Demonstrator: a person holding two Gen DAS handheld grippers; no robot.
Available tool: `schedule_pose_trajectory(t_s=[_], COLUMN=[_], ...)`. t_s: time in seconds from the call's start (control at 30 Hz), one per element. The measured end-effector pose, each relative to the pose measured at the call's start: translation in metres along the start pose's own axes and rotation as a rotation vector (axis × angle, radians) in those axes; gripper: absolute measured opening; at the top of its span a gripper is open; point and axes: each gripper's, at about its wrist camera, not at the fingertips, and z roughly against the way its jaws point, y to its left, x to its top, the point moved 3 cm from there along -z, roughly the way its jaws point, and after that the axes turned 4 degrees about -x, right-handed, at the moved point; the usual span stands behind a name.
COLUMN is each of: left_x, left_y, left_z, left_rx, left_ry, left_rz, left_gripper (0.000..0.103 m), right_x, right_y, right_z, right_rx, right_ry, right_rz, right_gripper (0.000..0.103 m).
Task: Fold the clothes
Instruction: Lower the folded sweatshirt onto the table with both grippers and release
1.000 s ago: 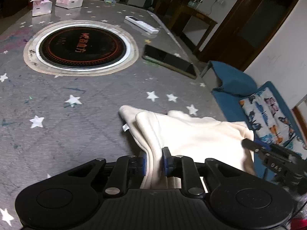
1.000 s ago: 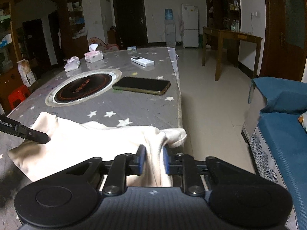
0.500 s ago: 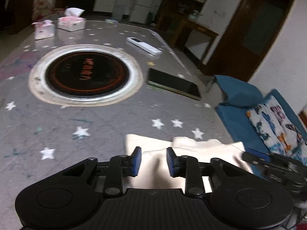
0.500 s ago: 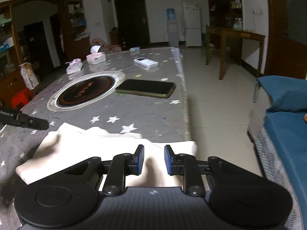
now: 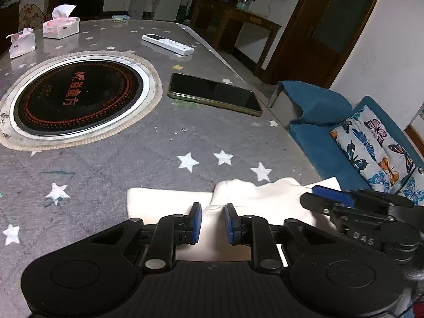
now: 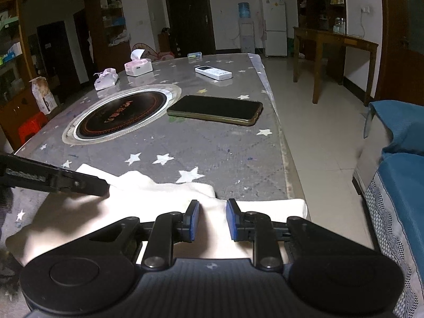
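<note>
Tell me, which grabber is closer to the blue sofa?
Right. The right gripper hangs at the table edge beside the blue sofa. The left gripper, jaws closing with the cream cloth between them, sits farther in over the table.

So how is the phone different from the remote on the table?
The phone is black and wide; the remote is white and narrower. The phone lies beside the round cooker; the remote lies farther back, toward the table's far end. The phone's face is a plain dark screen; the remote's shows a small window and rows of buttons. Both lie flat on the starry table cover.
</note>
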Motion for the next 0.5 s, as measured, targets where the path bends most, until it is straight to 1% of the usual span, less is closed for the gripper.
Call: schedule_pose_trajectory(t_s=[0.2,0.4,0.5], left_x=[0.001,-0.004,-0.01], left_y=[-0.001,-0.026,-0.037], left_z=[0.003,0.021,0.019], left_rx=[0.003,-0.005,-0.018], left_ry=[-0.012,-0.048,-0.037], left_rz=[-0.007,-0.101,-0.124], left_gripper=[0.021,0.021,0.021], right_x=[0.001,-0.004,-0.012], right_y=[0.003,0.011,0.017], right_z=[0.004,0.025,0.039], right_rx=[-0.002,0.033,0.042], right_ry=[-0.001,0.01,0.013], right_rz=[0.018,0.071,0.101], right_gripper=[0.022,0.023,0.023])
